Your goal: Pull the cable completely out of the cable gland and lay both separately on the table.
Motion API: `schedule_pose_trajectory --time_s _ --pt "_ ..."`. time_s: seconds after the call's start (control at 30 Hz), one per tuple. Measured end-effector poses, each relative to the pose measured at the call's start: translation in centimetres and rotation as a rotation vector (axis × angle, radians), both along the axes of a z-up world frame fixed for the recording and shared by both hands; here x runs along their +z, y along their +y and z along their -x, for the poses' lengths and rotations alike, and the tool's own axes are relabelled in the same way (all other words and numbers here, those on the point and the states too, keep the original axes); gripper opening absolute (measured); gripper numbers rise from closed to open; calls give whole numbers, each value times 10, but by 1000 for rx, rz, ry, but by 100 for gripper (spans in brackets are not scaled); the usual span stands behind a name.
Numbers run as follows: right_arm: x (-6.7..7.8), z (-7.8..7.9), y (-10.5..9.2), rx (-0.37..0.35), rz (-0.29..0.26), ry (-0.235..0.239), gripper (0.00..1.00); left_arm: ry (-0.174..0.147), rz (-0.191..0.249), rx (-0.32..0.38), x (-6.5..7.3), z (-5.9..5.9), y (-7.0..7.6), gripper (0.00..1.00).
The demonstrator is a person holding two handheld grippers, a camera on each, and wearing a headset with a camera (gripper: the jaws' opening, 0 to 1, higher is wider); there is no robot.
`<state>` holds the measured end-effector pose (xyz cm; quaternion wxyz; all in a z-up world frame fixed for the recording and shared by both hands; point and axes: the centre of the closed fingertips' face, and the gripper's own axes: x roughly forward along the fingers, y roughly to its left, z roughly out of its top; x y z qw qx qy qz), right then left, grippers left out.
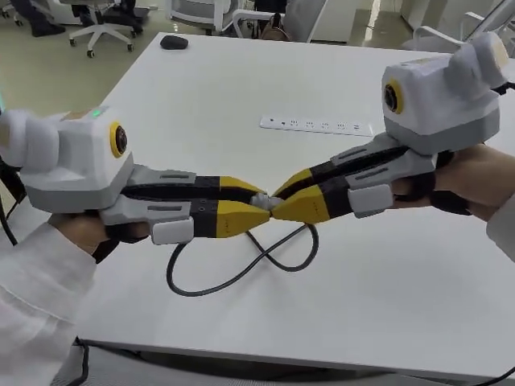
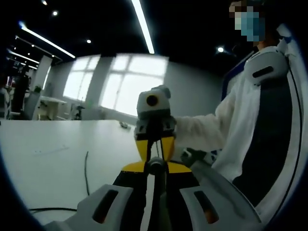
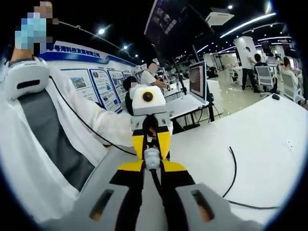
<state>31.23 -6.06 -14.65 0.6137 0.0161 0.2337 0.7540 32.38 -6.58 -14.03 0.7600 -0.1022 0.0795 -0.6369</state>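
Jaws of the left gripper [image 1: 256, 207] are pressed together, their yellow tips closed on one end of the small grey cable gland [image 1: 269, 203]. The right gripper [image 1: 283, 205] meets it tip to tip from the opposite side, its jaws likewise closed on the gland. The gland is held in the air between the two, above the table [image 1: 241, 88]. Whether either gripper also pinches the cable itself cannot be told.

In the left gripper view the gland [image 2: 156, 166] sits at that gripper's own tips, with the right gripper [image 2: 154, 147] facing it; the right gripper view shows the mirror arrangement, gland [image 3: 150, 156] ahead and left gripper [image 3: 150, 143] beyond.

Below the tips the black cable [image 1: 170, 276] drops to the white tabletop and lies in a loose figure-of-eight loop. Farther back on the table lie a white power strip [image 1: 315, 125] and a small dark object [image 1: 174, 42]. Office chairs [image 1: 100, 24] stand beyond the far edge.
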Motion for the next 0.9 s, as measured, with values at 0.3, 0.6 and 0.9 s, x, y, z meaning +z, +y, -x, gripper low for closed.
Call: schedule_pose_trajectory --time_s 0.3,0.6,0.9 --pt "4 -7 0 -42 -87 34 14 10 76 41 12 -7 7 13" --pt "12 -8 2 -59 -138 81 14 21 105 43 13 -5 4 14" --pt "15 -6 1 -57 -157 104 12 27 143 54 18 -6 4 14"
